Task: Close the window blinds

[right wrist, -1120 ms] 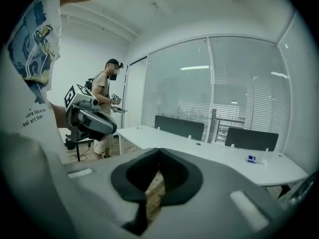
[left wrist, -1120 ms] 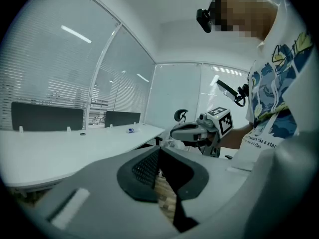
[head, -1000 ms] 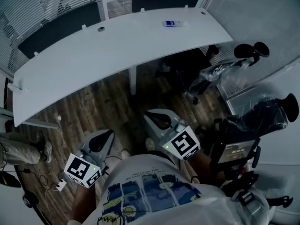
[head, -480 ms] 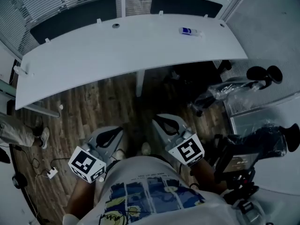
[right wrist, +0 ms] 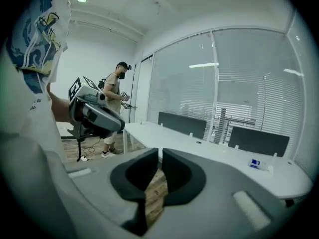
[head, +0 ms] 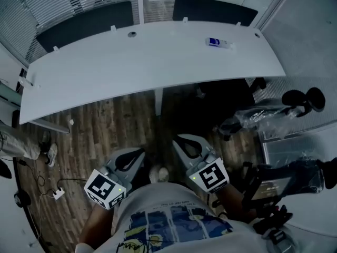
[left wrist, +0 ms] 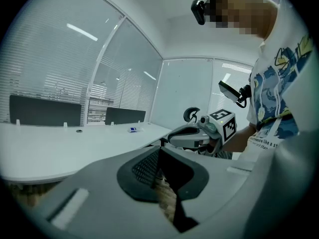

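Blinds [head: 31,9] — white horizontal slats on the glass walls beyond the long white bench [head: 147,57] — look not yet closed, so the whole job seems left. Left tongs [head: 136,154] and right tongs [head: 184,141] — both pressed together, empty — are well apart from them.

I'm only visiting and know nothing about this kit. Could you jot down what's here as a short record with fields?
Place: office, wood floor
Desk: long, white; small blue-labelled item lies on it
Blinds: on the glass walls behind the desk
Left gripper: shut, empty
Right gripper: shut, empty
Also: second person stands near the desk's left end
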Demonstrator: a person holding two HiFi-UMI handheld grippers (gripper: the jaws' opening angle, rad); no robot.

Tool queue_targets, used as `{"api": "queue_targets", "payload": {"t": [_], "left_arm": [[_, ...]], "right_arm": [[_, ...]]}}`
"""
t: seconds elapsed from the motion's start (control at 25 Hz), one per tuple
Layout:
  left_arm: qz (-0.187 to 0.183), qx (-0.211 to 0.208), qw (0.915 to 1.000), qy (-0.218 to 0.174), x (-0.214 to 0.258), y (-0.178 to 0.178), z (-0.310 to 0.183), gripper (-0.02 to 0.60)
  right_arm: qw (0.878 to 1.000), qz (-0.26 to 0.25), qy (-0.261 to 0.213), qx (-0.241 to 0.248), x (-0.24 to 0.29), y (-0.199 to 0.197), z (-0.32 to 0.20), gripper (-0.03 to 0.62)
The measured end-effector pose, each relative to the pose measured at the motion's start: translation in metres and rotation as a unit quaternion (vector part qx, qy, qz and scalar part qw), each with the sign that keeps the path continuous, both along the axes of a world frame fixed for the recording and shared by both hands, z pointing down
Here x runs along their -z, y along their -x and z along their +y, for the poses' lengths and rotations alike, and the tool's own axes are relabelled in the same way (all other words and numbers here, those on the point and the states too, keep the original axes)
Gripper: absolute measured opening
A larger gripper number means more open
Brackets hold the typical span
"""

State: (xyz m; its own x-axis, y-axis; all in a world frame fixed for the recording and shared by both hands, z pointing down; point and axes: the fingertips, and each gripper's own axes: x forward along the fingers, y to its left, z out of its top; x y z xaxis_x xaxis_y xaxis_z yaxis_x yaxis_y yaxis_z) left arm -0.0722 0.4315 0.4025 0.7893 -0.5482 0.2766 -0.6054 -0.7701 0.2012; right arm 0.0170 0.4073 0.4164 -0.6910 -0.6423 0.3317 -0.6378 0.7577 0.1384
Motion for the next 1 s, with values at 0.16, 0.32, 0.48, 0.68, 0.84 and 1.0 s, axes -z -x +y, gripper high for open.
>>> {"api": "queue_targets", "payload": {"t": [0.16, 0.32, 0.48, 0.68, 0.84, 1.0], "left_arm": [[0.003, -0.005, 1.0000, -0.002, -0.002, 0.000, -0.026, 0.005], [0.009, -0.017, 0.9998, -0.007, -0.002, 0.003, -0.061, 0.005], [0.015, -0.034, 0.9993, -0.010, -0.004, 0.010, -0.096, 0.005], [0.013, -0.060, 0.9979, -0.019, 0.004, 0.017, -0.143, 0.005], [0.010, -0.064, 0.9977, -0.020, 0.002, 0.036, -0.177, 0.005], [-0.001, -0.072, 0.9971, -0.024, -0.003, 0.050, -0.203, 0.005]], "right_arm": [[1.000, -0.006, 0.004, -0.009, 0.000, 0.001, -0.024, 0.015], [0.999, -0.010, 0.019, -0.025, -0.005, 0.005, -0.052, 0.015], [1.000, 0.005, 0.008, -0.028, -0.001, 0.011, -0.089, 0.015], [0.999, 0.008, -0.002, -0.048, 0.008, 0.021, -0.137, 0.015], [0.999, 0.008, 0.008, -0.046, 0.004, 0.040, -0.170, 0.015], [0.999, 0.010, 0.006, -0.037, 0.004, 0.063, -0.195, 0.015]]}}
